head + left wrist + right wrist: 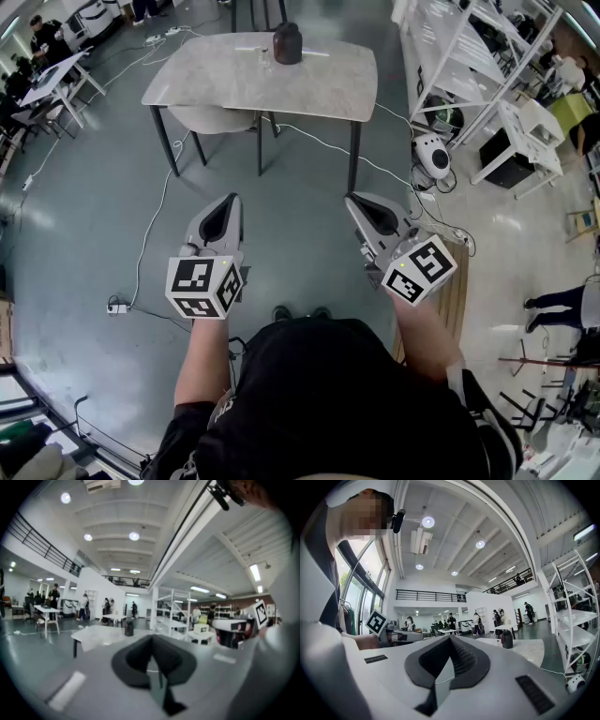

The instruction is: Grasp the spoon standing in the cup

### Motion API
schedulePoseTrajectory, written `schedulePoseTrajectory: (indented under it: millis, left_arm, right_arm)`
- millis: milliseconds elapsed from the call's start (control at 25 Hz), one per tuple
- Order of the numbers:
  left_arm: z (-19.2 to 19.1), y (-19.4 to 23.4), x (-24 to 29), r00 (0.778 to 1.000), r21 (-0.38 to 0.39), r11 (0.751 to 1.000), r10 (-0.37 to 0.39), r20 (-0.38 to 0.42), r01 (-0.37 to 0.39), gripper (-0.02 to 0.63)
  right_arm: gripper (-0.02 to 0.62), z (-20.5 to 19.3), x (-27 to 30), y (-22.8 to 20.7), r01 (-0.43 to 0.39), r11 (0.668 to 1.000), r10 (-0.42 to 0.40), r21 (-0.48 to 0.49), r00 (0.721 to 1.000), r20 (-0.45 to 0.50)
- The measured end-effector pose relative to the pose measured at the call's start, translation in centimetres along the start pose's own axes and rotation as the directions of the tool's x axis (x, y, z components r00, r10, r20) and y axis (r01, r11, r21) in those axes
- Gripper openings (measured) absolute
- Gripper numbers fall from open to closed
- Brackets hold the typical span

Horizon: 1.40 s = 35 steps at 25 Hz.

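**A:** ok where's everything at? I can't find the spoon.

**B:** me neither tbh, it's too small to make out from here. The cup [287,44] is a dark thing on the table [216,75], close to the table's far edge and about midway along it.

**A:** and the claws?

**B:** Both are well short of the table, held over the floor [291,234] on the table's near side. The left claw [230,199] is clenched, with its tips pressed together and nothing between them. The right claw [352,198] is the same, clenched and empty. They sit side by side with a gap between them, and both point toward the table.

**A:** do the gripper views show the cup at all?

**B:** yep, tiny though. In the left gripper view it's on the table just left of the claw's tip. In the right gripper view it's on the table, off to the right of the tip. No spoon to make out in either one.

**A:** anything else round the table?

**B:** There's a pale chair [214,119] tucked under the table's left half. A white cable [155,225] trails over the floor from the table's left side toward the person. A white shelf [459,56] stands off to the table's right.
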<state>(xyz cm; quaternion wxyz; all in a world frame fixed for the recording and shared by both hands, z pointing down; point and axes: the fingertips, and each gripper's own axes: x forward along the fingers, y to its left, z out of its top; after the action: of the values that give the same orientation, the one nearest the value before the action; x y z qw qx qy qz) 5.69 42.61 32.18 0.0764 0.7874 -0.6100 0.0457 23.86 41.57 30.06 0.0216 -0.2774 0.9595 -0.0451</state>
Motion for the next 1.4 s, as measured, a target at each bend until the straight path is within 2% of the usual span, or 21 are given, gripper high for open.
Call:
schedulePoseTrajectory:
  millis: [280, 400, 560, 760, 1080, 1400]
  left_arm:
    - [0.5, 2.7, -0.8, 0.999, 0.007, 1.000, -0.027, 0.030, 0.026, 0.008]
    - [0.8, 3.7, -1.3, 0.999, 0.015, 0.999, -0.030, 0.038, 0.030, 0.008]
    - [0.4, 6.3, -1.8, 0.999, 0.015, 1.000, -0.014, 0.031, 0.013, 0.008]
    - [-0.4, 8.9, -1.7, 1.000, 0.002, 1.000, 0.012, 0.015, -0.012, 0.009]
    - [-1.3, 11.7, 2.8, 1.000, -0.025, 0.999, 0.023, -0.013, -0.024, 0.009]
    - [0.1, 16.0, 11.1, 0.998, -0.028, 0.998, 0.058, -0.024, -0.059, 0.009]
  right_arm:
    - [-0.009, -0.3, 2.9, 2.4, -0.015, 1.000, 0.015, -0.020, 1.000, -0.008]
    - [-0.009, -0.1, 3.6, 2.2, 0.014, 1.000, -0.014, -0.010, 1.000, -0.007]
    - [-0.007, -0.6, 5.0, 2.2, 0.052, 0.998, -0.052, 0.036, 0.999, -0.001]
    - [-0.005, -2.6, 6.2, 2.7, 0.037, 0.998, -0.034, 0.054, 0.998, -0.052]
    - [-0.005, -3.9, 10.9, -0.7, -0.008, 0.995, 0.014, 0.098, 0.998, -0.066]
    - [-0.003, -3.7, 19.9, -6.8, -0.108, 0.986, 0.116, 0.124, 0.991, -0.062]
